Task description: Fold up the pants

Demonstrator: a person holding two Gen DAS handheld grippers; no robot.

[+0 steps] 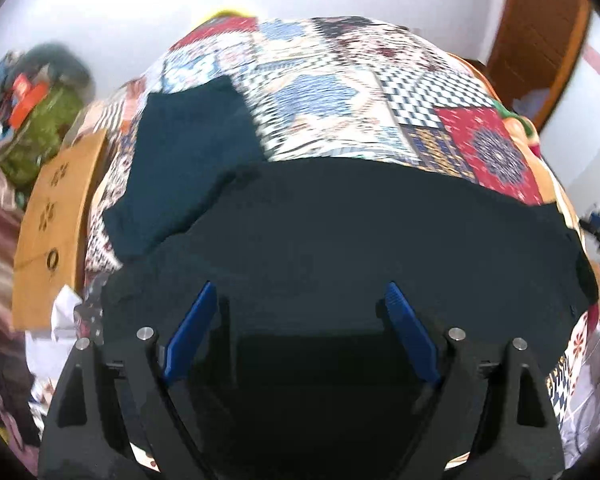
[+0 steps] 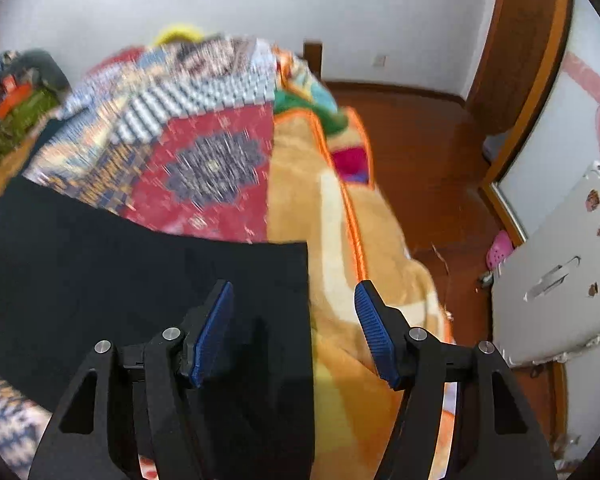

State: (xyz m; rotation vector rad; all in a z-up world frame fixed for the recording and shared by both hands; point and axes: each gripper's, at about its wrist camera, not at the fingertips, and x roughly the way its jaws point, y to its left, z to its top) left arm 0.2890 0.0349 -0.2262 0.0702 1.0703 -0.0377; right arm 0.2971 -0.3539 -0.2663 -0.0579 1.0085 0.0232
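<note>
Home bedroom: patchwork quilt (image 1: 340,92) on bed, wooden door (image 2: 528,40), wood floor (image 2: 416,152).

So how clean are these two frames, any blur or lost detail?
Left wrist: quilt mildly smeared, black pants nearly featureless, fisheye bends the bed. Right wrist: heavier motion blur streaks the quilt; the hand-held gripper stays sharp in both.

Black gripper (image 1: 300,292), ribbed blue pads (image 2: 374,332)
</note>
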